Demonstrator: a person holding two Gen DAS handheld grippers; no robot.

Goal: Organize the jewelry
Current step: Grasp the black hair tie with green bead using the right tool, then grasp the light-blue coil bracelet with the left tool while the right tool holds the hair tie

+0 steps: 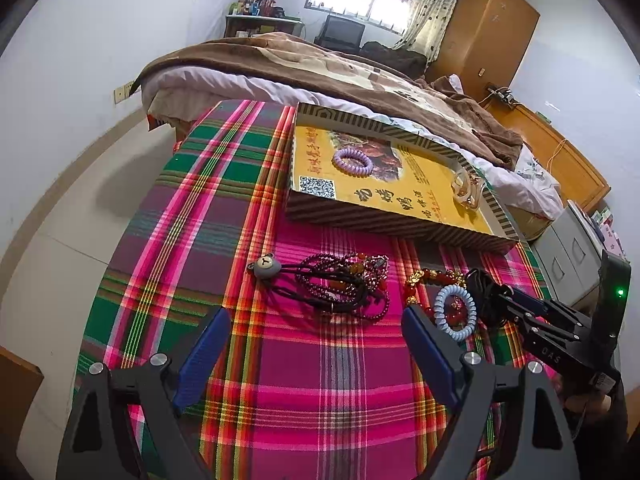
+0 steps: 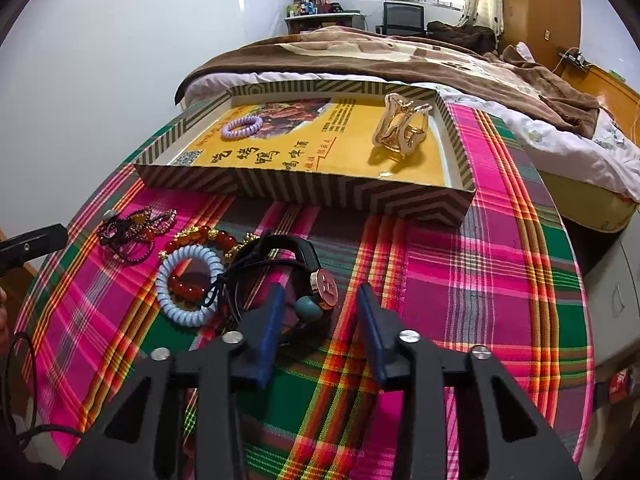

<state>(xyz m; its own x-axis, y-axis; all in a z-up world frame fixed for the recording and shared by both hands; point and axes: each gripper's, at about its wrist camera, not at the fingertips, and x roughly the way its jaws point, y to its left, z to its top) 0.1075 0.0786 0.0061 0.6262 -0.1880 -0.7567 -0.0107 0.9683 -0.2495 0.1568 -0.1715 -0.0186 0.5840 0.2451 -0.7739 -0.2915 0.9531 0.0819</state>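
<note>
A shallow striped box (image 1: 384,222) (image 2: 304,194) with a yellow printed floor holds a purple coil bracelet (image 1: 353,160) (image 2: 242,126) and a gold hair claw (image 2: 402,126) (image 1: 466,188). On the plaid cloth lie a bear-charm cord with dark red beads (image 1: 332,284) (image 2: 132,230), a red and gold bead bracelet (image 1: 432,280) (image 2: 200,238), a pale blue coil bracelet (image 1: 456,310) (image 2: 188,284) and black hair ties with a pink button (image 2: 288,276). My left gripper (image 1: 316,340) is open above the cloth, near the beads. My right gripper (image 2: 320,312) (image 1: 492,292) is open around the pink button ties.
The plaid cloth (image 2: 460,280) covers a round table. A bed with a brown blanket (image 1: 320,68) stands behind the box. A grey cabinet (image 1: 572,252) is at the right. Wooden furniture (image 1: 488,32) lines the far wall.
</note>
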